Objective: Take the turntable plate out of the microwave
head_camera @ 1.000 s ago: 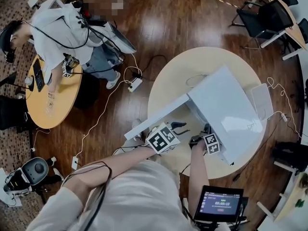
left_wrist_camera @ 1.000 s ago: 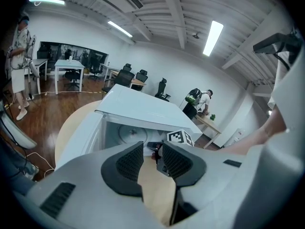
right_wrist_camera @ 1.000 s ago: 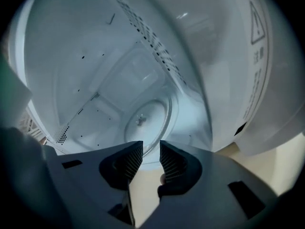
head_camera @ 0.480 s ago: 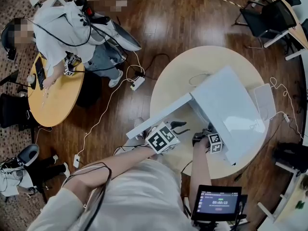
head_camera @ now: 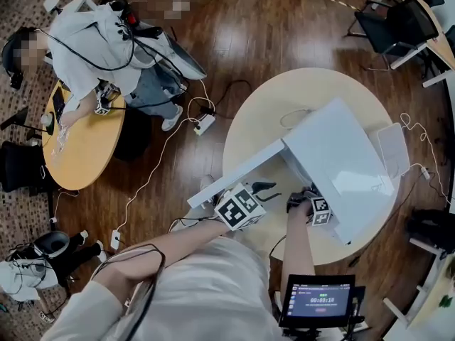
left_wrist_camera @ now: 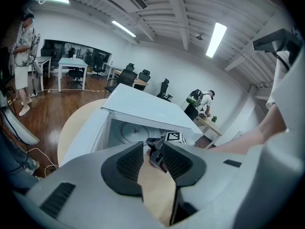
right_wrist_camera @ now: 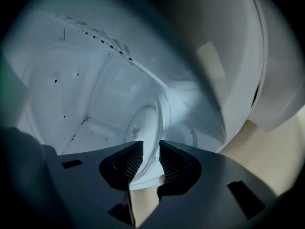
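A white microwave (head_camera: 341, 155) stands on a round pale table (head_camera: 263, 112) with its door (head_camera: 238, 172) swung open to the left. The glass turntable plate (right_wrist_camera: 145, 128) lies inside, its near rim lifted and tilted. My right gripper (right_wrist_camera: 151, 159) reaches into the cavity mouth (head_camera: 298, 199) and is shut on that rim. The plate (left_wrist_camera: 129, 131) also shows in the left gripper view, on the cavity floor behind the right gripper's marker cube (left_wrist_camera: 175, 137). My left gripper (head_camera: 269, 188) hovers before the opening, beside the door, open with nothing between its fingers (left_wrist_camera: 128, 161).
A flat white pad (head_camera: 393, 148) lies on the table right of the microwave. A screen (head_camera: 318, 300) sits below my right arm. Cables and a power strip (head_camera: 202, 124) run over the wooden floor. A person sits at another round table (head_camera: 82, 144) at left.
The right gripper has rolled a little at the microwave's mouth while keeping its hold on the plate's rim. The left gripper has stayed where it was.
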Motion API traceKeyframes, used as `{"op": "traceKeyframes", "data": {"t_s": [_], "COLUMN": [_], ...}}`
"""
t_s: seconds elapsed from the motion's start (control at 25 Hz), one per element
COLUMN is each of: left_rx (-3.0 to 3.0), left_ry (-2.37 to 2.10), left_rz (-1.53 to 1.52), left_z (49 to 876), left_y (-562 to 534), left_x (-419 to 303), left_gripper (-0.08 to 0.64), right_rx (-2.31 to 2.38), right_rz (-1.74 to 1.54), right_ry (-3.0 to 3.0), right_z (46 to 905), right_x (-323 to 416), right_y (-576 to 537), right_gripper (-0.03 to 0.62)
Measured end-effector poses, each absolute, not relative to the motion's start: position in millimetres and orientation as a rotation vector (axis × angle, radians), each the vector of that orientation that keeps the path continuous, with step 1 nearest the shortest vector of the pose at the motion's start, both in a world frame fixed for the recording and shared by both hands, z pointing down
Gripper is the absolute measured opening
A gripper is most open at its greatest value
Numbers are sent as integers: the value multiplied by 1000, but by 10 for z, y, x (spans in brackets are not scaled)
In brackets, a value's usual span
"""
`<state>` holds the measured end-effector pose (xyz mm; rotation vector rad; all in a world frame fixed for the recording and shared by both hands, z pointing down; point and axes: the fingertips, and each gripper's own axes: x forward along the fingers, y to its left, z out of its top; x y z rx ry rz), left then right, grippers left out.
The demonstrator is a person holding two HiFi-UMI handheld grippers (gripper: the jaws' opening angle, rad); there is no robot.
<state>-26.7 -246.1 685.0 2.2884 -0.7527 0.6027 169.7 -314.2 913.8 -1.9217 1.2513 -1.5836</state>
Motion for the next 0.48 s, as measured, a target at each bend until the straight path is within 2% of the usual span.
{"op": "traceKeyframes", "data": {"t_s": [0.24, 0.36, 0.48], "left_rx": [2274, 2268, 2267], "left_ry": [-747, -751, -750], "left_rz": [618, 621, 621], "left_z": [6897, 6897, 6883], "left_y": [-2414, -2422, -2430], "left_x": [-311, -334, -329], "left_gripper": [135, 135, 135], "right_rx": [-1927, -1929, -1916], "right_rz": [-1540, -1542, -1541], "right_ry": [1234, 1189, 1163], "right_z": [9104, 9112, 9093], "right_x": [1717, 1736, 1761], "right_y": [-3152, -3129, -3127], "right_gripper": [107, 65, 55]}}
